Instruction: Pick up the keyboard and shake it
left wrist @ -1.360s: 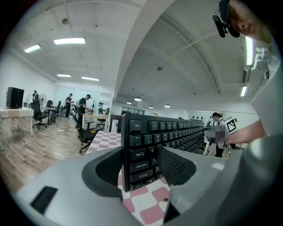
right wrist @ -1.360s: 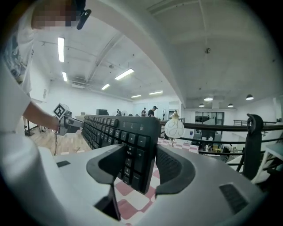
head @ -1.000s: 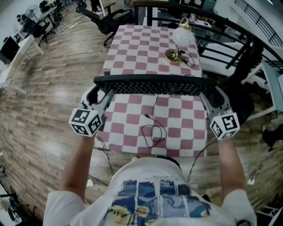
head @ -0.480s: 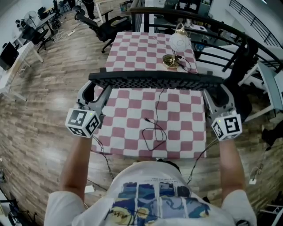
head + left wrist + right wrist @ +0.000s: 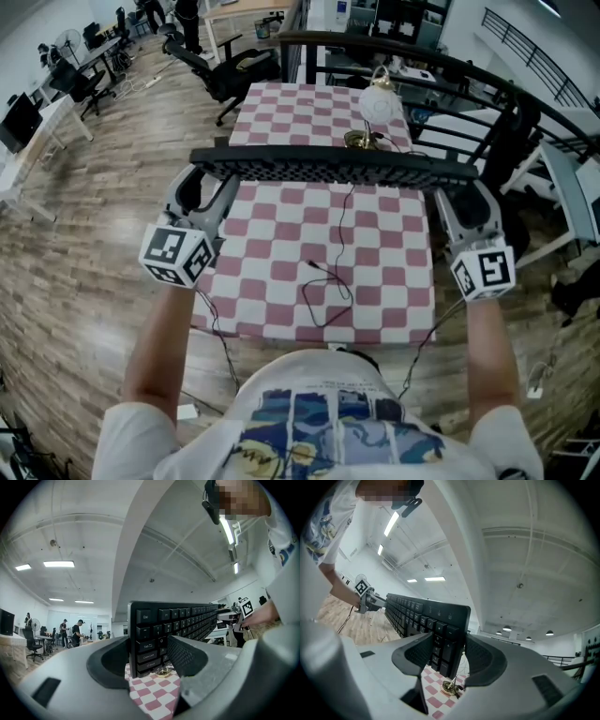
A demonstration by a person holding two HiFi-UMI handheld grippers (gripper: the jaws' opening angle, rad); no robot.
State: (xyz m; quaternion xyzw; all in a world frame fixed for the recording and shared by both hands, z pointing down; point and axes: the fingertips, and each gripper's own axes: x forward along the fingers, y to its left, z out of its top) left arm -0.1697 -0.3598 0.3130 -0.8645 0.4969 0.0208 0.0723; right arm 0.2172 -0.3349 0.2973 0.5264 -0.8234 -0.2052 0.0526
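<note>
1. The long black plastic keyboard (image 5: 333, 169) hangs over the pink-checked table (image 5: 281, 281), its ends clamped by the left gripper (image 5: 204, 187) and right gripper (image 5: 461, 192)
2. Pick-up looks done; shaking comes next, calling for firm grips

Open-plan office or lab: black swivel chairs (image 5: 223, 54), a monitor (image 5: 19, 117) on a white side worktop (image 5: 45, 105), wood-plank floor (image 5: 94, 234), ceiling light panels (image 5: 58, 564), people (image 5: 76, 632) standing in the background.

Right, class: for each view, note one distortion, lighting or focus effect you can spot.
Head view: wide lens curves the floorboards and railing. Left gripper view: fisheye circle, black corners, bright ceiling lights. Right gripper view: same circle; keyboard sharp.
</note>
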